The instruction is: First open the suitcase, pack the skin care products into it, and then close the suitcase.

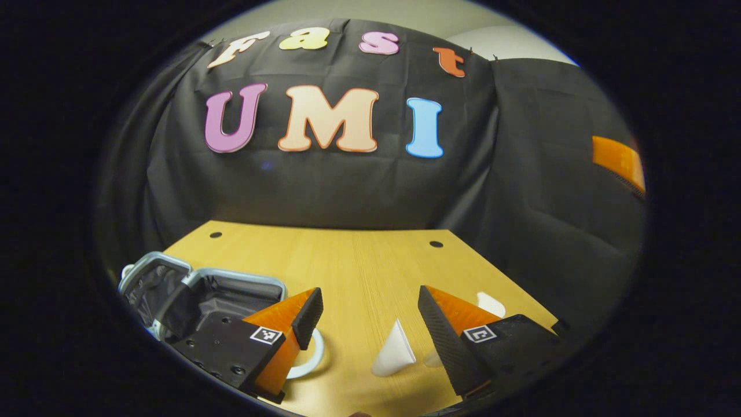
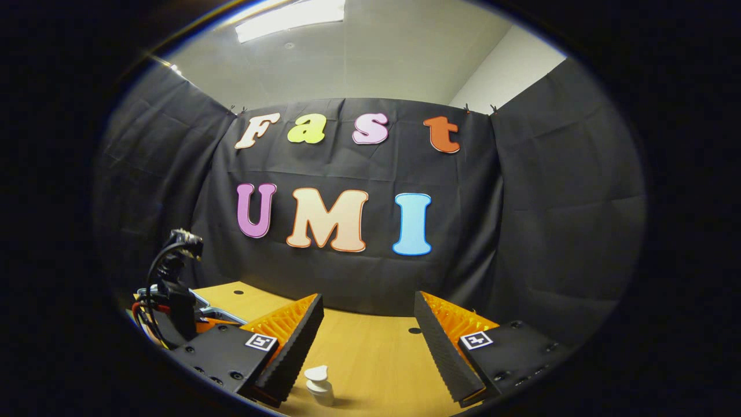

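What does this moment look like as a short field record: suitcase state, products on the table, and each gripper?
suitcase: open, dark lining showing, at the table's left in the left gripper view
table: light wood
white tube: lying on the table, between the left gripper's fingers, untouched
white ring-shaped item: partly hidden behind the left gripper's finger
white pump bottle: upright, in front of the right gripper
left gripper: open, holding nothing
right gripper: open, holding nothing
packing: no product seen in the suitcase yet

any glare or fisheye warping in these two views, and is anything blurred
Left gripper view: a bright glare patch on the table, whose far edge bows; the open suitcase sits dim at the rim. Right gripper view: the ceiling light blows out and the white pump bottle is slightly soft.
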### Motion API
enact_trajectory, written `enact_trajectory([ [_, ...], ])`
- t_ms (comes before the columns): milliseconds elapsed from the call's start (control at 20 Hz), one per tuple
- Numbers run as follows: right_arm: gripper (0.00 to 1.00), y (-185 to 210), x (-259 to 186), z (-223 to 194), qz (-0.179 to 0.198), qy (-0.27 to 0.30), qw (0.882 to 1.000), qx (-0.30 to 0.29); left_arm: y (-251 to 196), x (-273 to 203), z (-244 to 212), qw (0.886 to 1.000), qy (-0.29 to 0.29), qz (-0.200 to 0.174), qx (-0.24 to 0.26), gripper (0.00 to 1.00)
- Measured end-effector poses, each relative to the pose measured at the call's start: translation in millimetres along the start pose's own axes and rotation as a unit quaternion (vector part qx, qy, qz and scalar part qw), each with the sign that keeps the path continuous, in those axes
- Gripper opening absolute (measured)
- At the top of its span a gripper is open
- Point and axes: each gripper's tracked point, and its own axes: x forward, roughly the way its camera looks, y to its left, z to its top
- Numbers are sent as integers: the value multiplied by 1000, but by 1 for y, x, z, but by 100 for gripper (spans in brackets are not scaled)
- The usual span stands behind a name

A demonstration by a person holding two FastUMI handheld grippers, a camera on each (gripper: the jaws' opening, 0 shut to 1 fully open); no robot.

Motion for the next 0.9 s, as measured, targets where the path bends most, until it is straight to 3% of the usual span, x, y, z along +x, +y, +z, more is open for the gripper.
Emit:
enact_trajectory([
  [150,100,-8,-2,-4,-6,6,1000,-7,-8,7,-25,1000,27,-4,-7,100],
  [450,99,-8,-6,-12,-4,22,1000,-20,-16,22,-79,997,75,-12,-2,96],
  [600,99,-5,-9,-7,0,15,1000,-27,-15,28,-104,994,104,-16,-2,76],
  [650,98,-3,-10,-8,1,14,999,-29,-13,28,-110,994,112,-14,1,78],
  [750,100,-1,-10,-10,4,15,999,-32,-16,30,-117,992,123,-25,-1,65],
  [850,98,2,-9,-13,8,17,999,-32,-20,31,-117,991,129,-34,4,32],
  [900,98,5,-7,-15,10,18,999,-30,-22,28,-114,990,133,-38,4,30],
])
